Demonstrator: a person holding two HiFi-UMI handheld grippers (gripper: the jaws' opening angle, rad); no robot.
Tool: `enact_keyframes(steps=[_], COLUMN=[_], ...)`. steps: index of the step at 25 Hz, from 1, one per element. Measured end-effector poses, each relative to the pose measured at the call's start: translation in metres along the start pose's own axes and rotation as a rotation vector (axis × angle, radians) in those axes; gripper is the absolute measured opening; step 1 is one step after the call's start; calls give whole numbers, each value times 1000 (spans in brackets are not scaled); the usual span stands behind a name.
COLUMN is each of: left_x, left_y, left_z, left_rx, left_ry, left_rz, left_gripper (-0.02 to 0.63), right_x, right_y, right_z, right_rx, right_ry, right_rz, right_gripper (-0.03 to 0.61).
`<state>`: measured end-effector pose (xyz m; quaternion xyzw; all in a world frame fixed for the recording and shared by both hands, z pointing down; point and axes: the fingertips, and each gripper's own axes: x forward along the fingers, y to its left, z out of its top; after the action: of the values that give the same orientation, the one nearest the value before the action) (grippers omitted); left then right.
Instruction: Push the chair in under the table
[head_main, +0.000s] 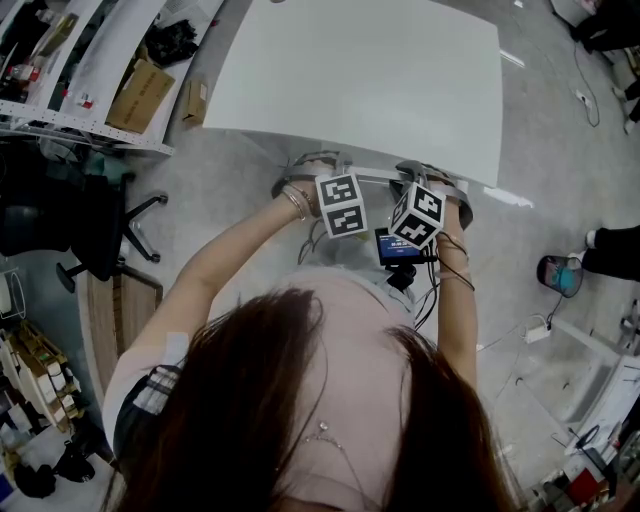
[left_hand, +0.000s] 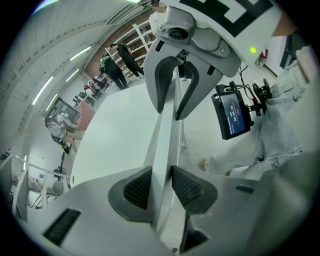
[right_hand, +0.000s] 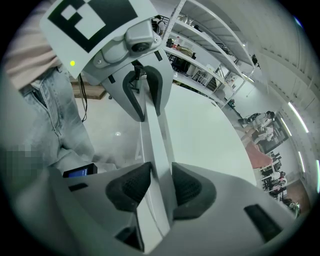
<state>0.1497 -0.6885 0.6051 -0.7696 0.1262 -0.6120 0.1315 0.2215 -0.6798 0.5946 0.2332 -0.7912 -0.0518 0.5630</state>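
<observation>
Plainly, both of my tongs are clamped on the same thing: the white back rail (left_hand: 165, 140) of the chair (head_main: 375, 178). My left tongs (left_hand: 161, 182) have their ribbed pads pressed against either side of that rail, the jaws only as far apart as the rail is thick. My right tongs (right_hand: 160, 187) grip it in the same way further along, pads flat on both faces of the bar. Each pair can be seen from the other's camera, the two facing one another along the rail with the bare stretch of it between them.

From the head view the rail lies just beside the near edge of the white table (head_main: 350, 70), roughly level with that edge and towards its right-hand end. My left tongs are nearer the middle of the edge and my right tongs nearer the table's corner. The rest of the chair is hidden below my hands and the tabletop, so I cannot tell how much of the seat lies under the table.

A small lit screen (head_main: 395, 245) hangs at my waist on the near side of the table. A black office chair (head_main: 90, 225) stands well off to the table's left, and a cardboard box (head_main: 140, 95) lies on the shelving beside the table's left edge.
</observation>
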Motion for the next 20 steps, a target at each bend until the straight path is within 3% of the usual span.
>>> enact_keyframes(steps=[20], left_x=[12], left_y=[26], left_z=[-5], left_rx=[23], left_ry=[10], left_rz=[3], left_gripper=[129], right_x=[12], right_y=[-21], right_z=[8], right_rx=[1], right_ry=[1], right_rz=[-13], right_gripper=[135])
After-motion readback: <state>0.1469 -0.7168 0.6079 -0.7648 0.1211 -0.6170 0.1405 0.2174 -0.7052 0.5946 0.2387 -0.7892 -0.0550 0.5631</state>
